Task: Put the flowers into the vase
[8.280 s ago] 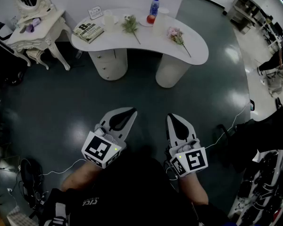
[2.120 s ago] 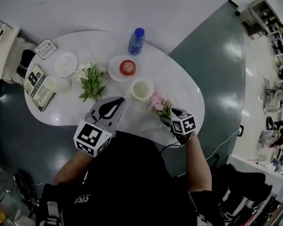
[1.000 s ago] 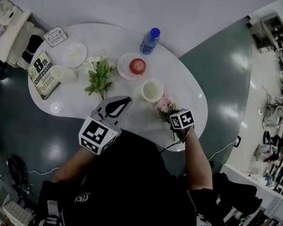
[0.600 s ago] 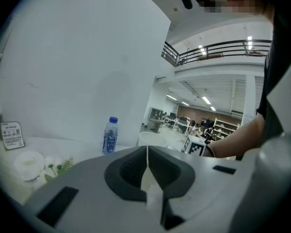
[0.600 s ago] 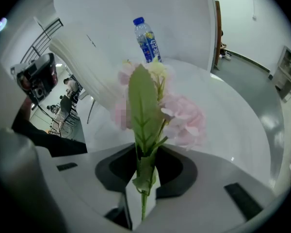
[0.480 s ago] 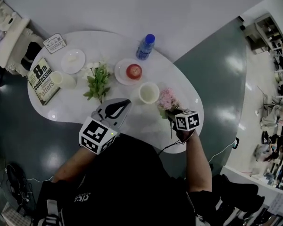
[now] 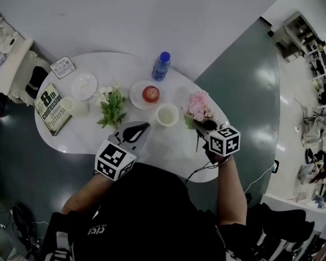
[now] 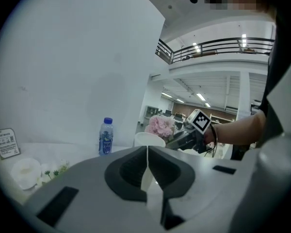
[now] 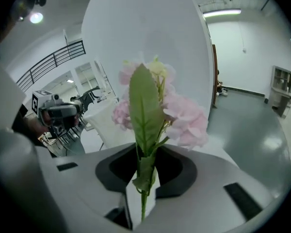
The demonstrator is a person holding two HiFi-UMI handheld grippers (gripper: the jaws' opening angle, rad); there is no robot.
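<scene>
My right gripper [image 7: 206, 126] is shut on the stem of the pink flowers [image 7: 198, 106] and holds them up in the air, right of the white vase [image 7: 167, 115]; its jaws have just been closing on that stem. In the right gripper view the stem and a green leaf [image 9: 144, 115] stand between the jaws [image 9: 144, 171], with pink blooms [image 9: 186, 118] above. A green sprig with white flowers [image 7: 112, 109] lies on the table, left of the vase. My left gripper [image 7: 135, 130] hovers shut and empty over the table's near edge, and its own view shows the vase [image 8: 146, 139] ahead.
On the white table [image 7: 168, 151] stand a blue-capped water bottle [image 7: 161, 66], a red apple on a plate [image 7: 150, 93], a saucer [image 7: 83, 86], a small cup [image 7: 67, 104], a book [image 7: 50, 109] and a card [image 7: 62, 67]. Dark floor surrounds the table.
My right gripper has risen with the pink flowers, lifting them off the table to the right of the vase. The left gripper has stayed put.
</scene>
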